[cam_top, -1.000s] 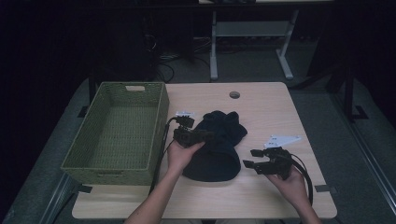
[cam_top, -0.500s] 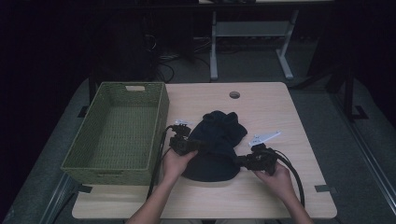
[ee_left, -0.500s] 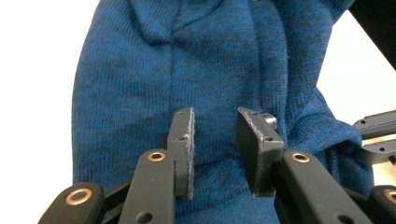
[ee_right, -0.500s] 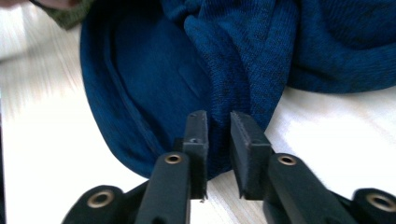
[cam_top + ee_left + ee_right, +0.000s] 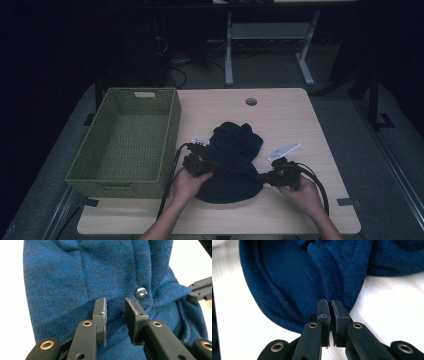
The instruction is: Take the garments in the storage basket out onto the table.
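Lying bunched on the bench (image 5: 310, 115) just right of the green basket (image 5: 125, 145), blue knit garment (image 5: 232, 160), likely gripped at opposite edges for spreading or folding. Left hand-held gripper (image 5: 115, 305): just been closing, still gapped over fabric near a button (image 5: 140, 292). Right hand-held gripper (image 5: 330, 305): just closed, pinching the hem.

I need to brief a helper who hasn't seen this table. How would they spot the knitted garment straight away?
Start at the green woven basket on the wooden table's left. Just right of it lies a dark blue knitted garment, the sole soft, crumpled thing, with a small round button.
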`<move>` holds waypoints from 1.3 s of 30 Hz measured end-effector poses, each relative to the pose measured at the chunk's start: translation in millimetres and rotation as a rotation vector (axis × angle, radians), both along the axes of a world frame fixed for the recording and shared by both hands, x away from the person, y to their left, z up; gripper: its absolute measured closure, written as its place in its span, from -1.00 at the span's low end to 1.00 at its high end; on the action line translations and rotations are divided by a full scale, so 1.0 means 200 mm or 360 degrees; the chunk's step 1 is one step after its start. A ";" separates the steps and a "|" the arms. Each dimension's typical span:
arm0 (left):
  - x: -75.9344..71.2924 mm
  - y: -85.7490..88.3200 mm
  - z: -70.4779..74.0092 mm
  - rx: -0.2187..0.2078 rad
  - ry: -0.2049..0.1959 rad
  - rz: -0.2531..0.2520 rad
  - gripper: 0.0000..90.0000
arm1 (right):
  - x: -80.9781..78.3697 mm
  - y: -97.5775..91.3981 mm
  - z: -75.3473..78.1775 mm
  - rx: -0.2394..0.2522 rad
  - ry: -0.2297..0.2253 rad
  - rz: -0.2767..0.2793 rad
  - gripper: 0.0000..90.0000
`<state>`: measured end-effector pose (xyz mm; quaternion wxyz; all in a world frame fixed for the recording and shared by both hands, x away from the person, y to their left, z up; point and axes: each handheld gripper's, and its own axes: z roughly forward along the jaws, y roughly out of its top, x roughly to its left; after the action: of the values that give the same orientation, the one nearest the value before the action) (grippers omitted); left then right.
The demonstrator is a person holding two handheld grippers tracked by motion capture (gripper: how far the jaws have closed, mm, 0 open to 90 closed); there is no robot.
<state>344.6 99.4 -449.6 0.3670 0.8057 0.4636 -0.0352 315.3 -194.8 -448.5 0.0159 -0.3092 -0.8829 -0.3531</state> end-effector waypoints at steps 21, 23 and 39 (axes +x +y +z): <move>-0.17 -0.08 0.07 -0.0124 -0.0065 -0.0156 0.53 | -0.12 -0.12 0.08 0.0114 -0.0020 -0.0008 0.47; -0.17 -0.11 0.09 -0.0139 -0.0101 -0.0173 0.52 | -0.08 -0.14 0.12 0.0127 -0.0048 -0.0052 0.56; -0.12 -0.21 0.02 -0.0037 -0.0034 -0.0220 0.62 | 0.27 -0.04 0.13 0.0116 -0.0020 -0.0225 0.95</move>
<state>319.9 56.9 -445.0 0.3779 0.8318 0.4025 -0.0573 368.8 -203.2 -421.7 -0.0033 -0.3677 -0.8455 -0.3873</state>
